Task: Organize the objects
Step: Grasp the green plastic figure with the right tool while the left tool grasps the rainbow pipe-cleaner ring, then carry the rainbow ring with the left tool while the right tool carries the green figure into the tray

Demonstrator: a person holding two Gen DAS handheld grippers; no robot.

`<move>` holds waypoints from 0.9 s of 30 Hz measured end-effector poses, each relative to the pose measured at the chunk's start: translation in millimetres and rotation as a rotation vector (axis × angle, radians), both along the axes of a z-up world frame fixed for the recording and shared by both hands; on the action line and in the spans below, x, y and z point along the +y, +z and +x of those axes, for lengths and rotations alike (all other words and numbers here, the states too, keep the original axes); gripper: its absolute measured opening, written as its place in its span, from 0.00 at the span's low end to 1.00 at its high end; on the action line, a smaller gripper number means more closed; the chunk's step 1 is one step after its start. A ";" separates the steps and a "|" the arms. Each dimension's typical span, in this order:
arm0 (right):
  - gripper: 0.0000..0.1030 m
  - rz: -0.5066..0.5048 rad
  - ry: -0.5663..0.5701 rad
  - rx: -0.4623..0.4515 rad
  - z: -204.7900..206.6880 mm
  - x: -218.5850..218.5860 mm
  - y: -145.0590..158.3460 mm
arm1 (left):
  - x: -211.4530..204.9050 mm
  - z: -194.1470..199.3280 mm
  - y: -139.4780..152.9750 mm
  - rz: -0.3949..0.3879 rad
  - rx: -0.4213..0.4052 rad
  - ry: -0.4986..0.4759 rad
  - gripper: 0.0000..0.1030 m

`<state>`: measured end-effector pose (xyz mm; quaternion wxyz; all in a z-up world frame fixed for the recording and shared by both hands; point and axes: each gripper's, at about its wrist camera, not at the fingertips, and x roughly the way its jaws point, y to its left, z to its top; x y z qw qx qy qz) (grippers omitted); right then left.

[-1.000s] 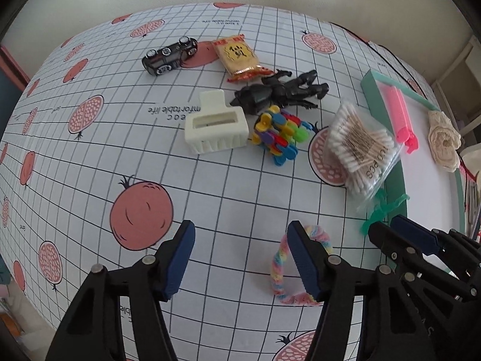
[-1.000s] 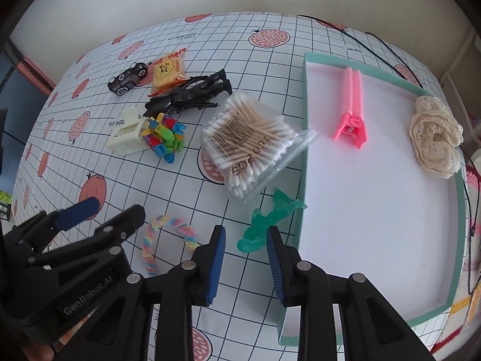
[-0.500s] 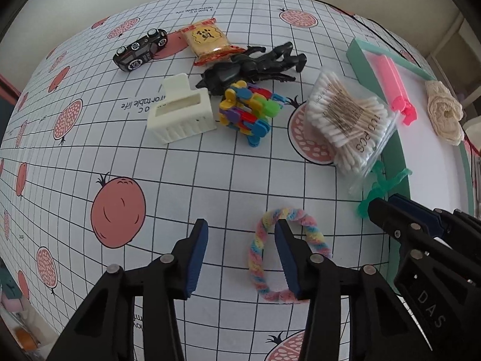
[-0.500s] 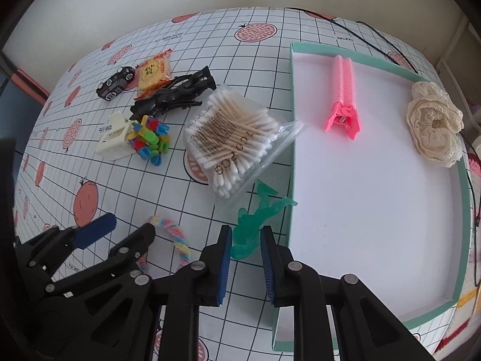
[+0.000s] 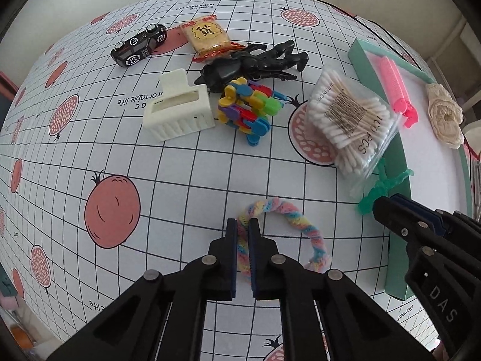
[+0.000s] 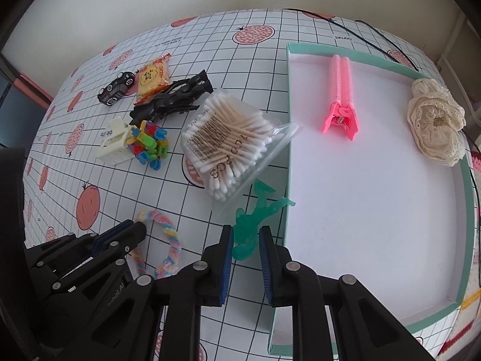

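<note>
Jaws newly shut — pastel twisted loop [image 5: 303, 231]

The pastel braided hair tie [image 5: 282, 234] sits between the left jaws; the translucent green plastic figure [image 6: 255, 225] between the right jaws, beside the teal-rimmed tray [image 6: 288, 156].

Part of rainbow hair tie [image 5: 312, 234] hidden between pads of left hand-held gripper [image 5: 243, 234]. Green toy figure [image 6: 255, 219] partly covered by right hand-held gripper [image 6: 246, 240]. Tray [image 5: 399, 162] cut off at frame edge. Small print on cotton swab bag [image 6: 228, 138] unreadable.
</note>
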<state>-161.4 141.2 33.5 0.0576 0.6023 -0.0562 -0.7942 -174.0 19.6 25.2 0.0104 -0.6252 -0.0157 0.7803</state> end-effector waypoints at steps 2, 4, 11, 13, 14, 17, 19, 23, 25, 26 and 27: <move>0.12 -0.010 0.000 0.005 0.4 1.3 1.5 | -1.2 -0.2 0.8 0.002 0.000 0.004 0.06; 0.12 -0.016 0.005 0.011 1.1 2.5 3.5 | -2.4 0.2 2.9 0.003 0.004 0.009 0.06; 0.11 -0.037 0.010 0.029 5.1 8.2 12.6 | -6.0 -0.2 19.9 0.022 0.049 0.033 0.06; 0.11 -0.046 0.007 0.039 6.9 10.4 16.7 | -7.9 0.1 25.7 0.020 0.067 0.039 0.06; 0.11 -0.054 0.004 0.044 7.6 12.2 19.3 | -11.6 2.9 27.5 0.019 0.075 0.042 0.06; 0.10 -0.065 0.008 0.065 11.4 14.8 29.2 | -25.1 4.3 34.3 0.028 0.100 0.056 0.06; 0.10 -0.076 0.015 0.083 13.8 15.9 36.4 | -24.7 2.4 38.2 0.027 0.121 0.065 0.06; 0.10 -0.098 0.021 0.111 18.4 20.4 48.6 | -27.6 4.4 46.4 0.025 0.160 0.079 0.06; 0.10 -0.104 0.022 0.123 19.5 21.3 53.3 | -28.8 4.4 51.8 0.023 0.179 0.086 0.06; 0.10 -0.109 0.021 0.129 20.3 22.7 55.6 | -29.3 3.5 53.7 0.020 0.189 0.091 0.06; 0.10 -0.116 0.021 0.135 21.5 24.7 57.9 | -29.7 3.3 55.3 0.016 0.197 0.095 0.06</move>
